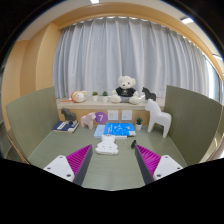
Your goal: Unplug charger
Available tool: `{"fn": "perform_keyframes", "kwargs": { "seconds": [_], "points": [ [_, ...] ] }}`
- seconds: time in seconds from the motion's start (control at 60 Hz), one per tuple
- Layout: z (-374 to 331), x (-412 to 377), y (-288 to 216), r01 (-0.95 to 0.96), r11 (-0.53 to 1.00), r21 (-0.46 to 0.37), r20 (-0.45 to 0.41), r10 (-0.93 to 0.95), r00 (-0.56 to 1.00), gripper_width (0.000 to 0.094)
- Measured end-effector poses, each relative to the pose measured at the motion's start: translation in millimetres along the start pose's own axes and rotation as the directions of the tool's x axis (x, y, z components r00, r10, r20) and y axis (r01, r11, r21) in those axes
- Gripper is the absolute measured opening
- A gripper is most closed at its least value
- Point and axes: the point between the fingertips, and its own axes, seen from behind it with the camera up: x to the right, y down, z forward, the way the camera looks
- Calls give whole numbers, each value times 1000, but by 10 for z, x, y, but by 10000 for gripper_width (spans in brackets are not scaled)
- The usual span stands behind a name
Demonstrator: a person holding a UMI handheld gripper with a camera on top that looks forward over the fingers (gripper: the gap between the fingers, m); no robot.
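White is the charger (pixel 107 147), lying on the table (pixel 120 175) just ahead of the gripper (pixel 108 163), whose fingers are spread with nothing between them. I judge a crooked approach could push it away instead of gripping it.

We hold the gripper (pixel 111 163) over a green table (pixel 50 148), its fingers spread apart with nothing between the magenta pads (pixel 76 159). Just ahead of them, at twelve o'clock, lies a white charger (pixel 106 147). Beyond it at one o'clock sits a blue box (pixel 117 130), and further toward two o'clock stands a white horse figure (pixel 159 120). At eleven o'clock is a purple cup (pixel 100 118). A teddy bear (pixel 125 88) sits on the shelf before grey curtains (pixel 90 55).
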Motion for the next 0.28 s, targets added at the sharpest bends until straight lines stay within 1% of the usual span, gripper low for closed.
{"fn": "perform_keyframes", "kwargs": {
  "seconds": [0.283],
  "points": [
    [-117,-8,40,-14,1000,-1,8,14,1000,855]
  ]
}}
